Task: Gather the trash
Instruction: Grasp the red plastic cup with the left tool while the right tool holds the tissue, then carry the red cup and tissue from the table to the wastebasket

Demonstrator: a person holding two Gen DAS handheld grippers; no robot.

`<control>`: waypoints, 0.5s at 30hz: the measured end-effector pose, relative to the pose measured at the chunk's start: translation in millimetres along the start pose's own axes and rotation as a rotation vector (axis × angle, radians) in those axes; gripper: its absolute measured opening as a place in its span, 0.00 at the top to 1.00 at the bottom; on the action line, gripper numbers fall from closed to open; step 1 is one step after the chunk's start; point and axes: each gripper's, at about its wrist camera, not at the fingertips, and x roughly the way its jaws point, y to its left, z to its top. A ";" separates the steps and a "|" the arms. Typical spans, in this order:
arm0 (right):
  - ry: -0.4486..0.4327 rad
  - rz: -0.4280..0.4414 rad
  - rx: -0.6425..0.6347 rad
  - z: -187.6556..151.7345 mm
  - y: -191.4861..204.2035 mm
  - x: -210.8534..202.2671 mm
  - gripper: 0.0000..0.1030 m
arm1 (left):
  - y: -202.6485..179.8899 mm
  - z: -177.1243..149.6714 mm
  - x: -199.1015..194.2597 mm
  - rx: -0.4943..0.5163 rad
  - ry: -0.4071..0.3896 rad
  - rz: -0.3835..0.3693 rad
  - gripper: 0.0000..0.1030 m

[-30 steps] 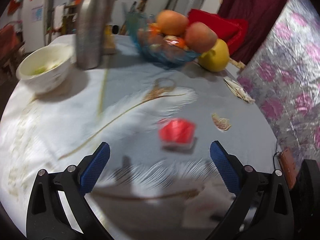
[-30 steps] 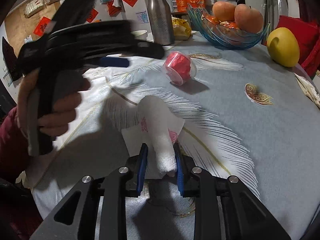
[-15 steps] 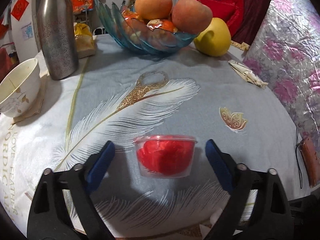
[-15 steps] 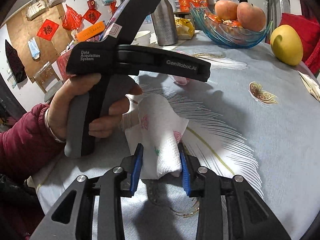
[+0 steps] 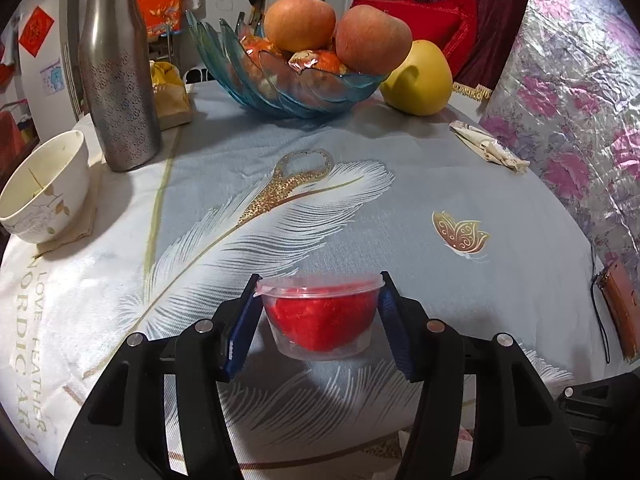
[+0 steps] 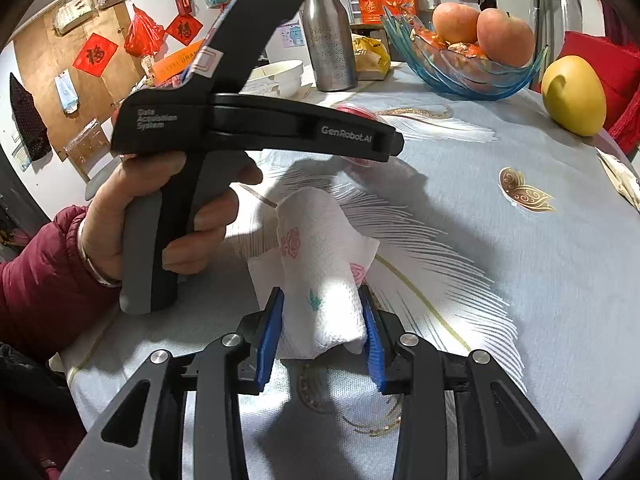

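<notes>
A small clear plastic cup [image 5: 320, 320] with red crumpled trash inside stands on the feather-print tablecloth [image 5: 400, 208]. My left gripper [image 5: 320, 280] has its jaws closing around it, and both blue pads touch the cup's rim. In the right wrist view a hand [image 6: 160, 216] holds that gripper above the table, and only a red sliver of the cup [image 6: 352, 110] shows behind it. My right gripper [image 6: 320, 292] is shut loosely on a crumpled white paper tissue [image 6: 320, 248] with printed flowers, which rests on the cloth.
A blue glass fruit bowl [image 5: 288, 88] with apples, a yellow fruit [image 5: 416, 80], a steel bottle [image 5: 116, 80] and a white bowl [image 5: 44, 192] stand at the back. A folded wrapper [image 5: 488, 144] lies at the right edge. A flowered cover [image 5: 568, 120] hangs right.
My left gripper came down over the red cup and narrowed its jaws until the pads met the rim. The right gripper's jaws widened a little around the tissue and stayed in place.
</notes>
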 end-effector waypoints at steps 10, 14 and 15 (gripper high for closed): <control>0.001 -0.020 -0.008 0.1 3.0 -1.0 0.65 | 7.7 -11.1 -23.2 -0.043 -0.032 0.003 0.45; 0.000 -0.023 -0.005 0.1 3.4 -1.5 0.66 | 15.8 -20.1 -33.3 -0.075 -0.037 0.000 0.45; 0.000 -0.022 -0.004 0.2 3.3 -1.5 0.66 | 18.8 -22.8 -36.0 -0.084 -0.037 -0.003 0.45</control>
